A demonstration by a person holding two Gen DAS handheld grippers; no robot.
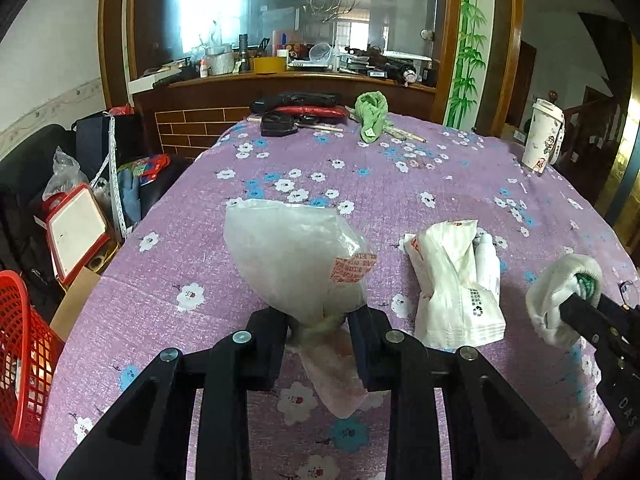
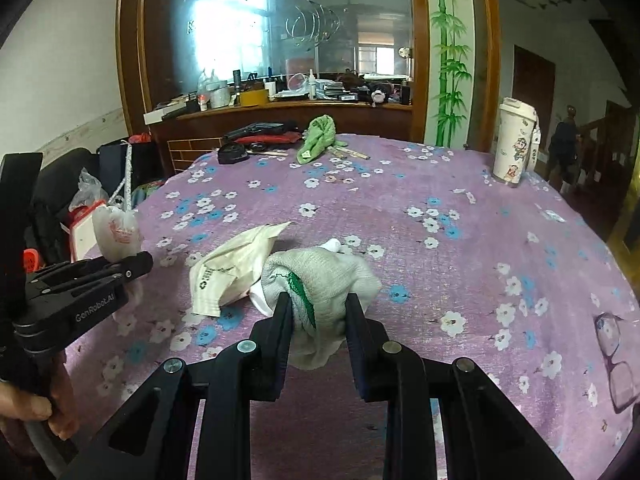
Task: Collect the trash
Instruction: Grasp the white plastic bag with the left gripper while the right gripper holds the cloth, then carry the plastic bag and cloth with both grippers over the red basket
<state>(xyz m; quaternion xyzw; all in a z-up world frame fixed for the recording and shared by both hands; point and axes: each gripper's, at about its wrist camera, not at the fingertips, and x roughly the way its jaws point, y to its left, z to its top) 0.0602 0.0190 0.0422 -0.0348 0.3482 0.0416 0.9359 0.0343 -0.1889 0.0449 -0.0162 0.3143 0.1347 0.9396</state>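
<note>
My left gripper [image 1: 318, 320] is shut on the neck of a translucent white plastic bag [image 1: 292, 252] with red print, held just above the purple flowered tablecloth [image 1: 400, 188]. The same bag shows in the right wrist view [image 2: 116, 232], at the left. My right gripper [image 2: 318, 304] is shut on a crumpled white cloth with a green mark [image 2: 320, 280], also seen at the right of the left wrist view [image 1: 560, 296]. A white paper wrapper with a recycling mark [image 1: 452, 280] lies on the table between the two grippers, touching the cloth in the right wrist view [image 2: 232, 264].
A red mesh basket [image 1: 24, 356] stands off the table's left edge beside a cardboard box and clutter. A green rag [image 1: 374, 114], chopsticks and black items lie at the far edge. A white tumbler [image 1: 544, 136] stands far right. Glasses [image 2: 616, 360] lie at the right.
</note>
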